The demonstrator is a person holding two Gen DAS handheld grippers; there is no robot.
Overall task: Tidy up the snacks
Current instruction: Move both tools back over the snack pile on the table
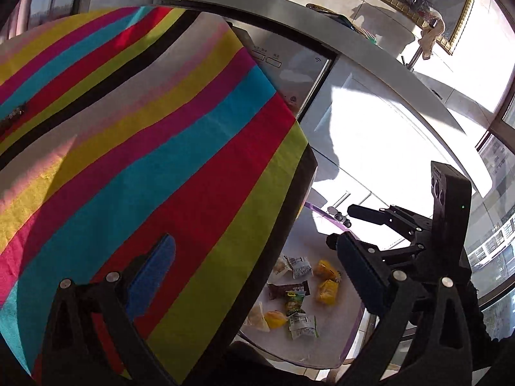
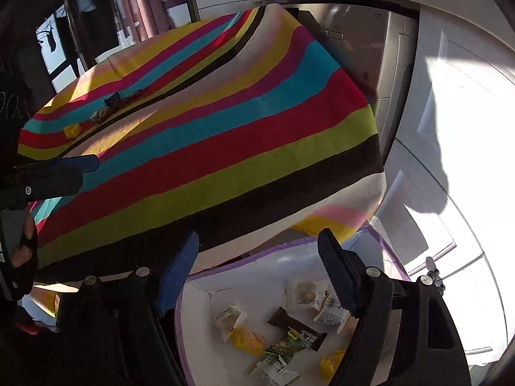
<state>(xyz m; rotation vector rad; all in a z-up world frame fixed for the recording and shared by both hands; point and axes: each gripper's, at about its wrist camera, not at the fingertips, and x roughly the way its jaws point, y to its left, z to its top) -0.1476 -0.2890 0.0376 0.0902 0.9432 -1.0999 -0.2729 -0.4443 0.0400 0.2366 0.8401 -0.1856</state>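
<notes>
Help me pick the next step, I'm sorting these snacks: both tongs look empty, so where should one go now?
Probably swing the left tongs back toward the far end of the striped tablecloth, where a few snacks lie. Both it and the right tongs stand open with nothing between the pads, and the white bin below the table edge already holds wrapped pieces, so the table leftovers seem next.

Harsh window sunlight, blown-out glare, fisheye-warped edges.

Left gripper (image 1: 257,273) and right gripper (image 2: 260,276): black plastic linkage arms are joined by silver rivets; blue ribbed pads (image 2: 177,276) are fitted to the fingers.
</notes>
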